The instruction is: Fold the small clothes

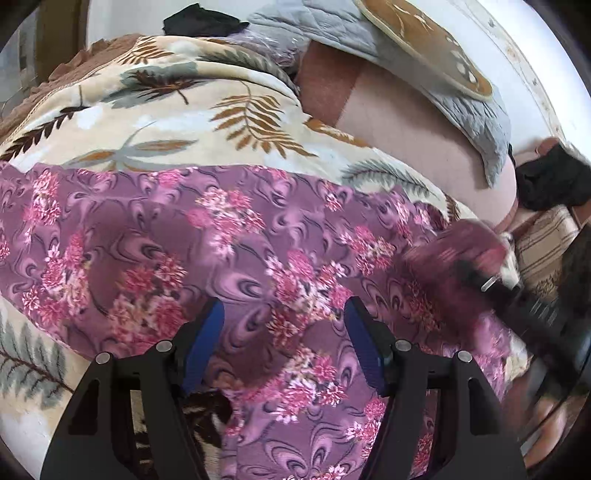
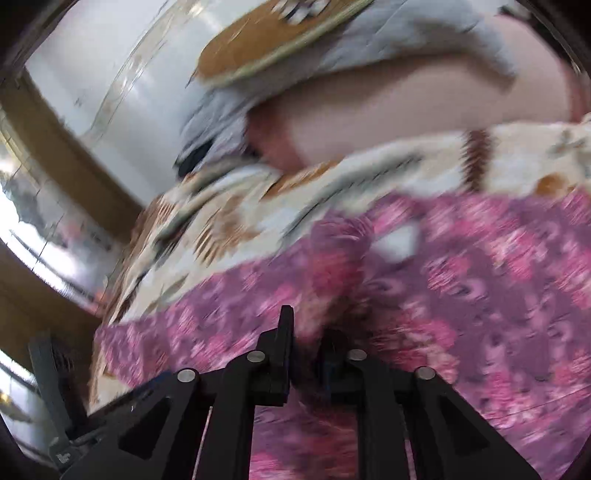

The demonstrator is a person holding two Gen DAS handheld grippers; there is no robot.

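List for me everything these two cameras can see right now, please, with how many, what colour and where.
floral cloth: one, purple with pink flowers, spread over the blanket, nearest both cameras.
leaf-print blanket: one, cream with brown and grey leaves, under the cloth.
pink bedding: one, plain pale pink, beyond the blanket.
grey quilted cover: one, grey, draped over the pink bedding.
brown patterned cushion: one, brown and cream, on top of the grey cover.
dark garments: two, black, one at the far edge, one to the right.
left gripper: one, black with blue pads, open above the cloth.
right gripper: one, black, jaws nearly together with a fold of the cloth between them; blurred.
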